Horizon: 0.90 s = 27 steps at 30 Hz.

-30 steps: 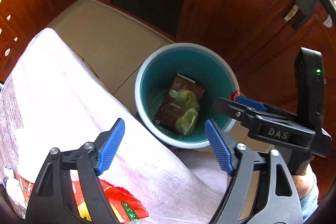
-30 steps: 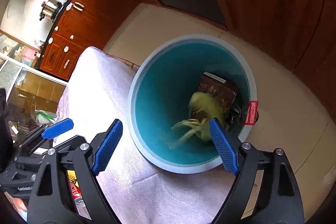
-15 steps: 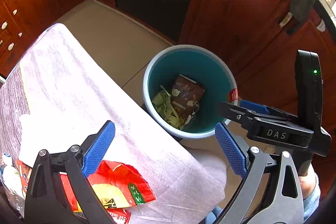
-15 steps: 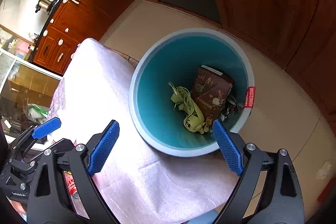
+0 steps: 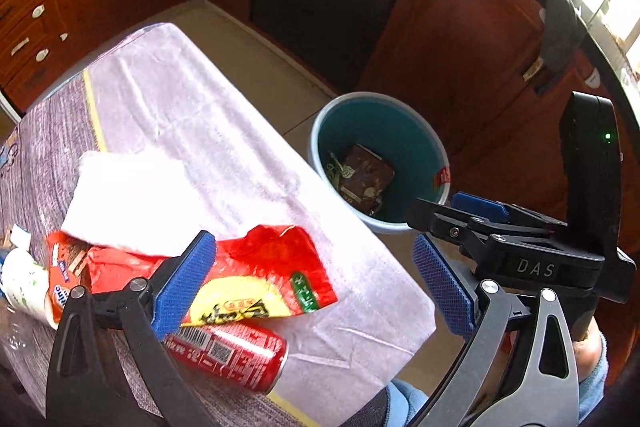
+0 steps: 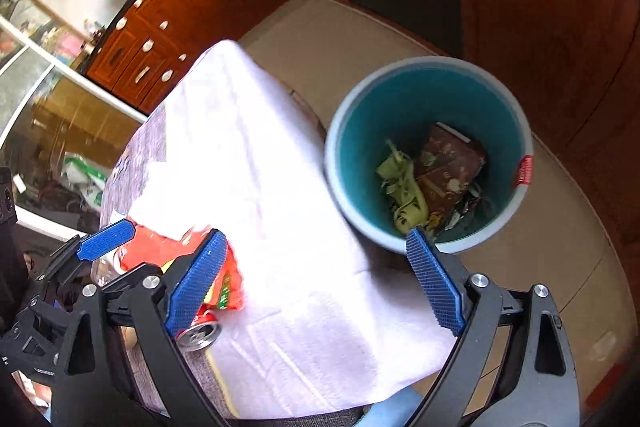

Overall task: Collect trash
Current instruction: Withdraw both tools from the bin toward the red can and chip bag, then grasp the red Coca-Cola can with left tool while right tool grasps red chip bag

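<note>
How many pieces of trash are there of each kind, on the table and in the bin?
Red snack wrapper on the table: 1
Red drink can on the table: 1
White tissue on the table: 1
Brown carton in the teal bin: 1
Green peel scraps in the bin: 1 clump
Total: 5

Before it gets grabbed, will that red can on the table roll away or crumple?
The red can lies on its side, so a nudge would probably roll it. It looks like thin metal with its top opened, likely light and easily dented. The snack wrapper overlapping it may slip off.

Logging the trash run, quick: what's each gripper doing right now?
Left gripper: open, holding nothing, above the red wrapper.
Right gripper: open, empty, beside the bin.
</note>
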{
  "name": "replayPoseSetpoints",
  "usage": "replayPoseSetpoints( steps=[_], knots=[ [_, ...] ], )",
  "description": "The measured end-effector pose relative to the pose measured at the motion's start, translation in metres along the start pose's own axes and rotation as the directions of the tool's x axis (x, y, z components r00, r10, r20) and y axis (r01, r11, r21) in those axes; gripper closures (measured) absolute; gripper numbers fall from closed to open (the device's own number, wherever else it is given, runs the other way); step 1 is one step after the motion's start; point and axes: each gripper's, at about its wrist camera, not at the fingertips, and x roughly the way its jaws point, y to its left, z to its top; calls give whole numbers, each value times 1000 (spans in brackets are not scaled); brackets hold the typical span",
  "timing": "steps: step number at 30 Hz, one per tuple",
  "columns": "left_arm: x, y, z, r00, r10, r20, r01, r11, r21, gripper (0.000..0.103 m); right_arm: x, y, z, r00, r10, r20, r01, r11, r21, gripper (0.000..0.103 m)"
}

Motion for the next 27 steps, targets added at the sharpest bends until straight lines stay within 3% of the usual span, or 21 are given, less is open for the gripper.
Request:
replayPoseSetpoints(
  steps=[11, 16, 20, 27],
  knots=[
    [-42, 84, -64, 997, 57, 49, -50, 990, -133, 4, 14, 75, -32, 998, 11, -65, -20, 990, -140, 11],
    [-48, 116, -83, 999, 34, 40, -23, 969, -245, 4, 21, 86, -41, 996, 2, -88, -16, 986, -164, 11],
    [-27, 119, -94, 1000, -9, 4, 10, 948, -317, 4, 26, 80, -41, 995, -1, -95, -12, 991, -136, 11],
    [3, 87, -88, 999, 6, -47, -20, 953, -304, 4, 28, 67, -39, 996, -2, -91, -10, 992, -125, 11]
  ],
)
